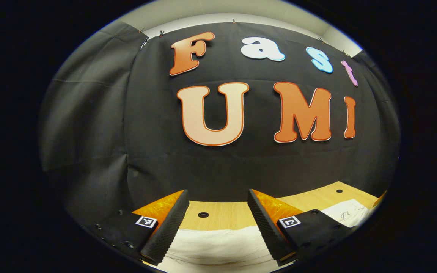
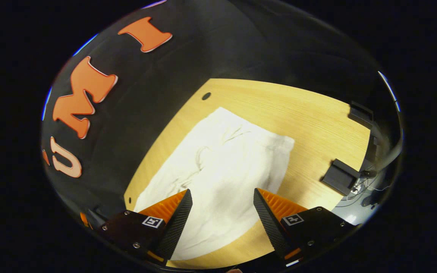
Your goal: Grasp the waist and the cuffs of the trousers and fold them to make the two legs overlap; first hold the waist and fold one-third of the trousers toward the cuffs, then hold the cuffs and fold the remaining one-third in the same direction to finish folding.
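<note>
White trousers (image 2: 222, 170) lie spread flat on a light wooden table (image 2: 317, 121) in the right gripper view, one end toward the booth wall and the other running under my fingers. My right gripper (image 2: 222, 208) hovers open above the near part of the cloth, nothing between its fingers. In the left gripper view, the same white trousers (image 1: 214, 246) lie just below my left gripper (image 1: 216, 223), which is open and level, facing the wall. A further patch of the white cloth (image 1: 345, 214) shows at the right of that view.
Black clamps or brackets (image 2: 341, 176) sit on the table's right edge, with another one (image 2: 360, 112) farther back. Small round holes (image 2: 206, 96) (image 1: 203, 215) mark the tabletop. Bare wood (image 2: 317, 121) lies to the right of the trousers.
</note>
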